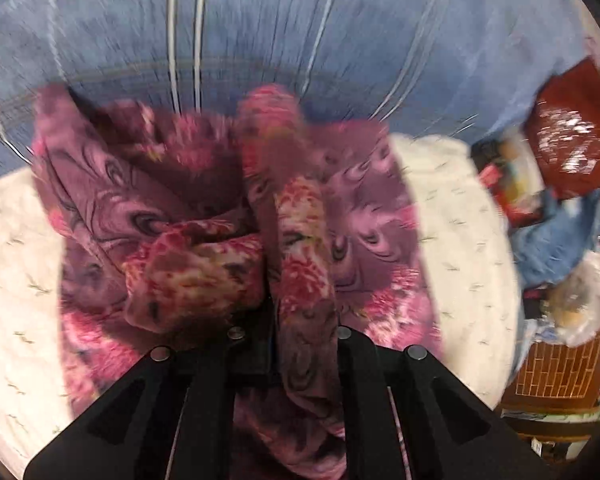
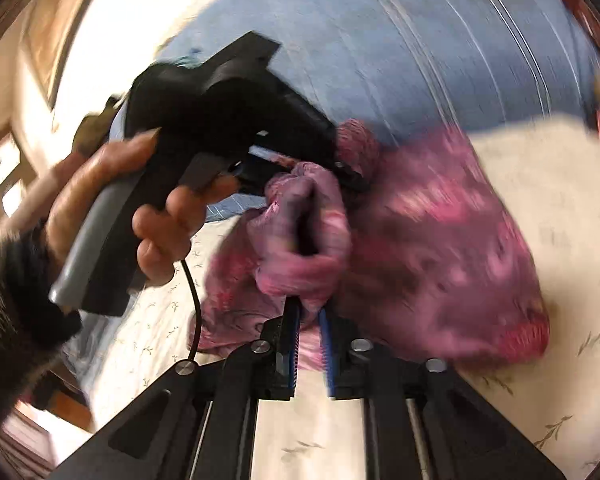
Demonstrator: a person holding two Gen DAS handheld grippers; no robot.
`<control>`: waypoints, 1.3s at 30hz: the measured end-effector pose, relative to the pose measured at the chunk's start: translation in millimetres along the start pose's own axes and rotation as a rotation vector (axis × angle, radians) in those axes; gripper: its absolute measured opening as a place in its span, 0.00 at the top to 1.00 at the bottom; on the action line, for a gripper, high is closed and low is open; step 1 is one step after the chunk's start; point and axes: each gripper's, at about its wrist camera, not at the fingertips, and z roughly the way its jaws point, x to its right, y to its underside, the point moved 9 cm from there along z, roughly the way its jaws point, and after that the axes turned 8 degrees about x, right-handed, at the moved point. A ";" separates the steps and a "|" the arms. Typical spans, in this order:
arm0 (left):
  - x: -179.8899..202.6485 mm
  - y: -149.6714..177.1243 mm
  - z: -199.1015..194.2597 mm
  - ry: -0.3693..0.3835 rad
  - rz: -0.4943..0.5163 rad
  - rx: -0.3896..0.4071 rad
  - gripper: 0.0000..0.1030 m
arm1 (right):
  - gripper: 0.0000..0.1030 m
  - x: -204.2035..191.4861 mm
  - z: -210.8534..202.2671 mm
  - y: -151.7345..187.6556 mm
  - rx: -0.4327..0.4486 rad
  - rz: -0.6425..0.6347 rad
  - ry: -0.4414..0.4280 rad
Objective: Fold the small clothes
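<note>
A pink and purple floral garment (image 1: 204, 208) lies bunched on a cream quilt (image 1: 452, 216). In the left wrist view a fold of it runs up over my left gripper (image 1: 288, 308), which is shut on the cloth; the fingertips are hidden under it. In the right wrist view my right gripper (image 2: 308, 280) is shut on another bunched edge of the garment (image 2: 440, 248), its blue pads (image 2: 326, 344) showing below the cloth. A hand (image 2: 112, 208) holds the left gripper (image 2: 348, 172) at the upper left, clamped on the same garment. Both views are blurred.
A blue striped sheet (image 1: 300, 32) covers the bed beyond the quilt. At the right sit a red bag (image 1: 572, 120), blue cloth (image 1: 560, 240), a plastic bag and a brown woven basket (image 1: 560, 376). A black cable (image 2: 196, 300) hangs from the left gripper.
</note>
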 end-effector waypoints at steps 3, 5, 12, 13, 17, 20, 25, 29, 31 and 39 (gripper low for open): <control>6.3 -2.0 0.0 -0.011 0.006 -0.029 0.82 | 0.84 22.9 -3.3 5.9 -0.024 0.062 -0.025; 14.9 -3.0 0.2 -0.003 0.023 -0.069 0.65 | 0.66 22.6 -9.9 3.6 -0.024 0.082 -0.080; 36.6 -6.5 5.4 -0.052 0.063 -0.147 0.41 | 0.31 -10.3 -21.1 -7.2 0.013 0.007 -0.185; 39.7 -5.3 8.1 -0.074 0.093 -0.152 0.41 | 0.30 -11.6 -19.2 -8.9 0.015 -0.005 -0.164; 43.5 -3.4 8.2 -0.122 0.146 -0.129 0.56 | 0.53 3.3 -1.5 -16.7 0.008 0.094 -0.137; 44.2 -6.3 8.1 -0.112 0.121 -0.096 0.92 | 0.89 6.5 7.9 -14.2 -0.019 0.121 -0.161; 60.9 -13.1 -10.9 -0.022 0.064 -0.029 0.95 | 0.91 5.0 -24.3 -40.3 0.088 0.119 -0.205; 97.2 -22.7 -9.6 0.070 0.076 0.023 0.95 | 0.91 34.0 -43.7 -60.5 0.152 0.160 -0.162; 102.3 -23.9 -11.3 0.099 0.078 0.037 0.95 | 0.91 63.2 -38.4 -49.7 0.122 0.227 -0.104; 3.0 -48.0 -100.3 0.073 -0.038 0.294 0.40 | 0.74 92.5 -49.3 -68.9 0.104 0.284 -0.071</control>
